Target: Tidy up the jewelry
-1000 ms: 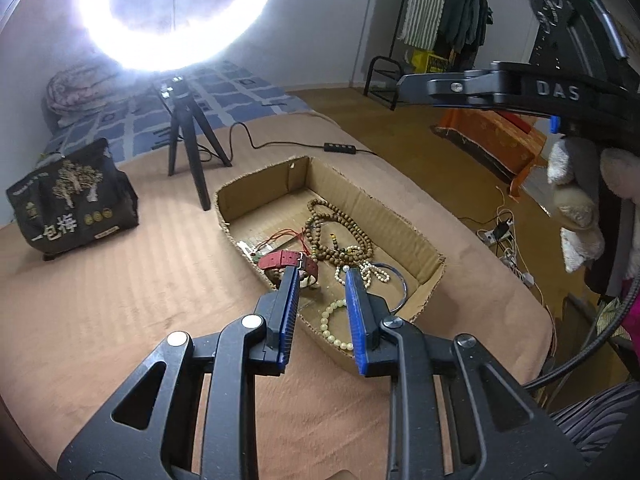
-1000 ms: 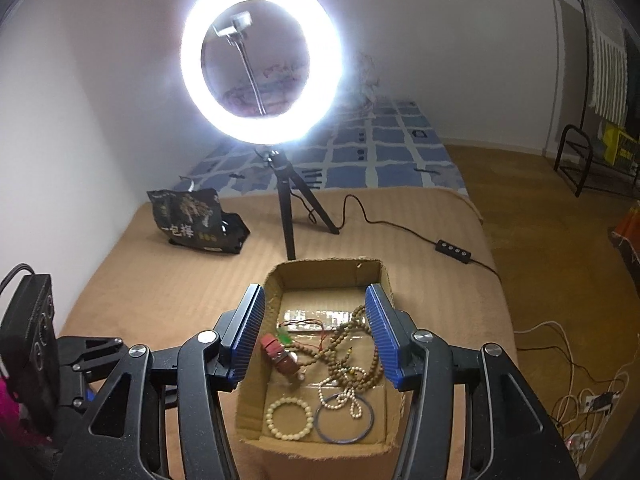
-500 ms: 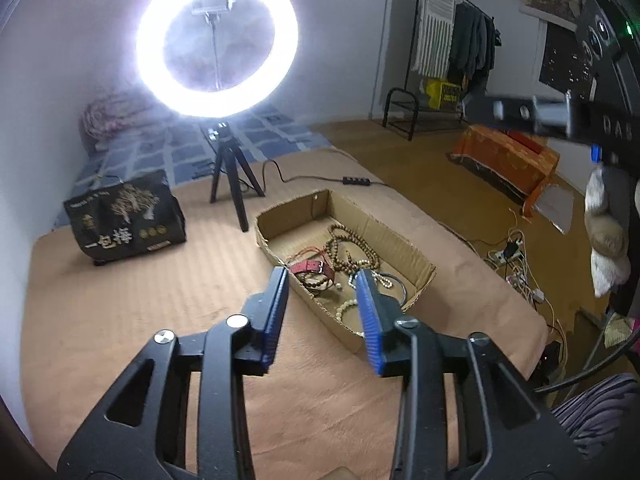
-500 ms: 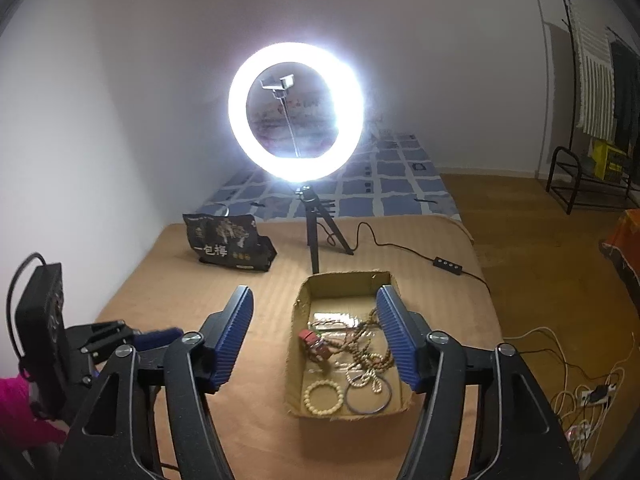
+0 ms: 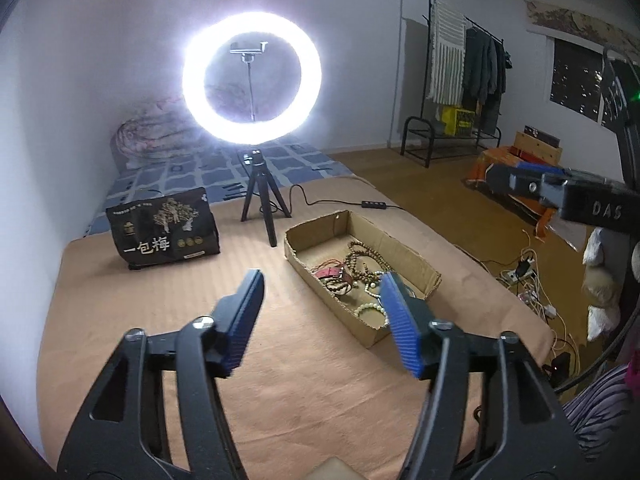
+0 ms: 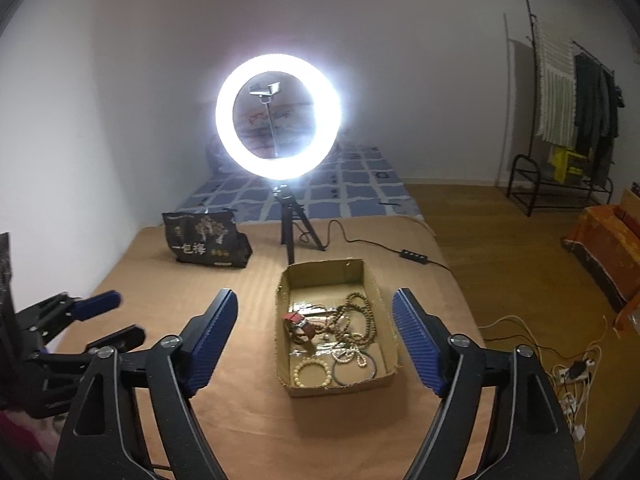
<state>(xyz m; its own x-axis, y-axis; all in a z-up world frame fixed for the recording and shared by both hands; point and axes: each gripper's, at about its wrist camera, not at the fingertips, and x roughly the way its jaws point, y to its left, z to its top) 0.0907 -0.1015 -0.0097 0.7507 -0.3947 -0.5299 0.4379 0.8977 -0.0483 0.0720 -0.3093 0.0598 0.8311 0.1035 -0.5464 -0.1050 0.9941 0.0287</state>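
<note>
Item: cardboard tray (image 6: 382, 378) of jewelry, lying on a tan-covered bed (image 6: 260, 432), near and slightly right of a lit ring light (image 6: 278, 122) on its small tripod; a black printed bag (image 6: 206, 240) is standing far left.

Contents: a long string of brown wooden beads (image 6: 354, 322) is sprawling across the middle and right; a red strap piece (image 6: 298, 322) is lying at the left; a cream bead bracelet (image 6: 313, 373) and a dark bangle (image 6: 355, 374) are sitting at the near end, just beside each other; a pale bead strand (image 6: 352, 356) is tangling among them.

Left gripper (image 5: 320, 294): jaws have just been opening, now standing well apart, holding nothing, hanging above the bed to the left of the tray.

Right gripper (image 6: 314, 312): jaws have just been opening, now wide and empty, framing the tray from above without touching it.

Handling note: both tools appear to be between picks. Starting with the loose near-end pieces, bracelet or bangle, is likely safest; the brown string is probably snagging its neighbours, so lifting it slowly while the other gripper is steadying the tray should help.
</note>
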